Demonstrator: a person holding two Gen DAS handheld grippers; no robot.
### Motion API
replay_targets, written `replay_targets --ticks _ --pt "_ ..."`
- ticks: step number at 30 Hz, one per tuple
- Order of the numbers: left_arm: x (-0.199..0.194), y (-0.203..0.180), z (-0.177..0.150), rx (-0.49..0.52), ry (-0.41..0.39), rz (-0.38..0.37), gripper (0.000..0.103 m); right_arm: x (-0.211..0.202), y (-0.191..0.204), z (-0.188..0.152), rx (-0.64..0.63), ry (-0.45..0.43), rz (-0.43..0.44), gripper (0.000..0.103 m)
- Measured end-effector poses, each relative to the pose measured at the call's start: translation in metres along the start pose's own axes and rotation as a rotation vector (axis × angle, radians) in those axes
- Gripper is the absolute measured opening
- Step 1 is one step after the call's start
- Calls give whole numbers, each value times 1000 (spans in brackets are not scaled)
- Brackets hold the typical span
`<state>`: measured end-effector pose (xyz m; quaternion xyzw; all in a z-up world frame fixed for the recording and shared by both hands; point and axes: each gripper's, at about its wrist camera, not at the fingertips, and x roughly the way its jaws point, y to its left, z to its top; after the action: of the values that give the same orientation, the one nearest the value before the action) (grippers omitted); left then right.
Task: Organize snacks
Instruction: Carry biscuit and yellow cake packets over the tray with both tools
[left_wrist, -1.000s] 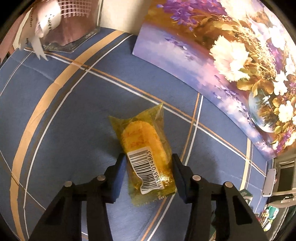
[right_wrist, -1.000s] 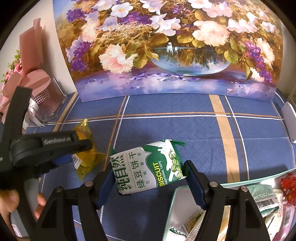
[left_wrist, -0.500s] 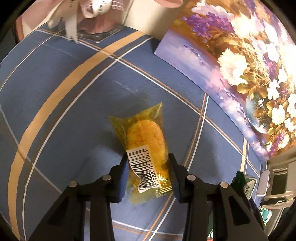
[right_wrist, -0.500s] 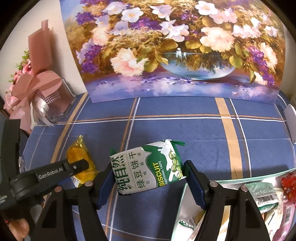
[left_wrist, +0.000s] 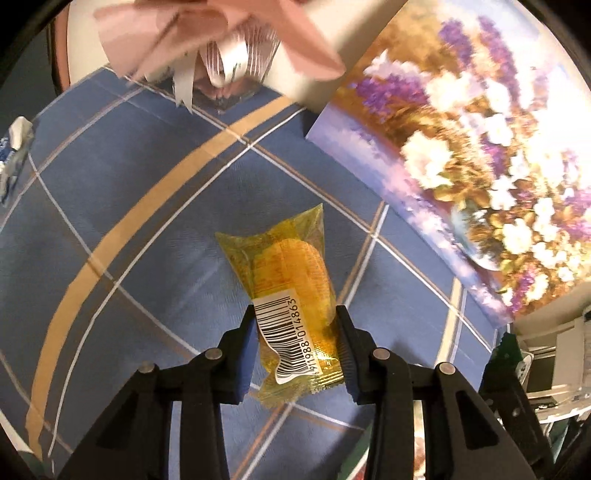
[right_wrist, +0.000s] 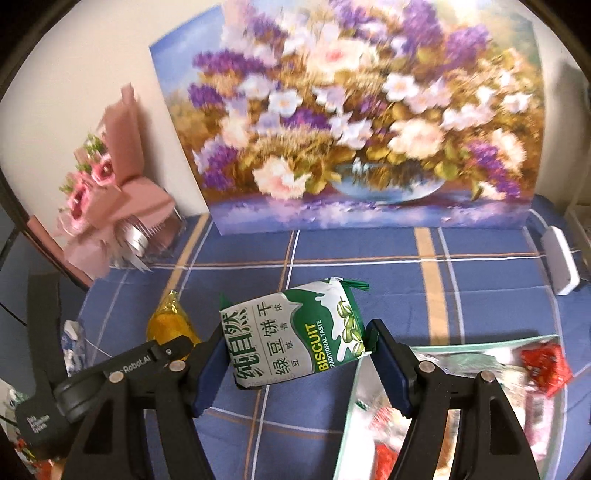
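Left wrist view: we see left gripper (left_wrist: 297, 343) clamped narrow on yellow snack pack (left_wrist: 286, 291), above blue plaid tablecloth (left_wrist: 147, 206). Right wrist view: right gripper (right_wrist: 297, 354) about half open, pads pressing green biscuit pack (right_wrist: 295, 336), lifted off tablecloth, left of glass tray (right_wrist: 554, 406) holding snacks.

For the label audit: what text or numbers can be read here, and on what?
"BISCUIT TRADITIONAL TASTE", "纯自然 绿豆饼干": green biscuit packet.
"6911988014863", first digit partly hidden: barcode label on yellow snack packet.
"Robot.AI", start hidden: left hand-held gripper.
Small print on its body: too blurred.
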<state>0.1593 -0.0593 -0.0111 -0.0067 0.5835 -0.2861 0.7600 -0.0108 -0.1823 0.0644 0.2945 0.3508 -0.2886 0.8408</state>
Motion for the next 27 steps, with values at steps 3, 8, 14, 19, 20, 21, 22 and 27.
replay_targets --ticks 3,8,14,19,20,21,22,27 --pt "-25 -6 -10 9 -19 -17 41 -29 -4 0 21 -16 -2 74" --pt "-59 -20 -34 47 -43 -41 41 -69 -15 -8 52 -34 -18 74" --pt "-88 -34 -66 105 -63 -65 41 -104 -41 -27 107 -44 -59 74" --pt "-95 -43 -94 151 -62 -56 41 -125 -59 -46 137 -54 -87 74" --pt "-95 -45 -100 162 -54 -60 41 -127 -62 -50 143 -55 -96 74" --pt "-95 -48 -105 172 -48 -62 41 -129 -64 -53 147 -53 -102 74" --pt "-95 -50 -109 184 -43 -62 41 -131 -67 -59 153 -49 -106 74" --pt "-97 -63 -129 240 -32 -63 41 -131 -77 -82 159 -16 -150 74"
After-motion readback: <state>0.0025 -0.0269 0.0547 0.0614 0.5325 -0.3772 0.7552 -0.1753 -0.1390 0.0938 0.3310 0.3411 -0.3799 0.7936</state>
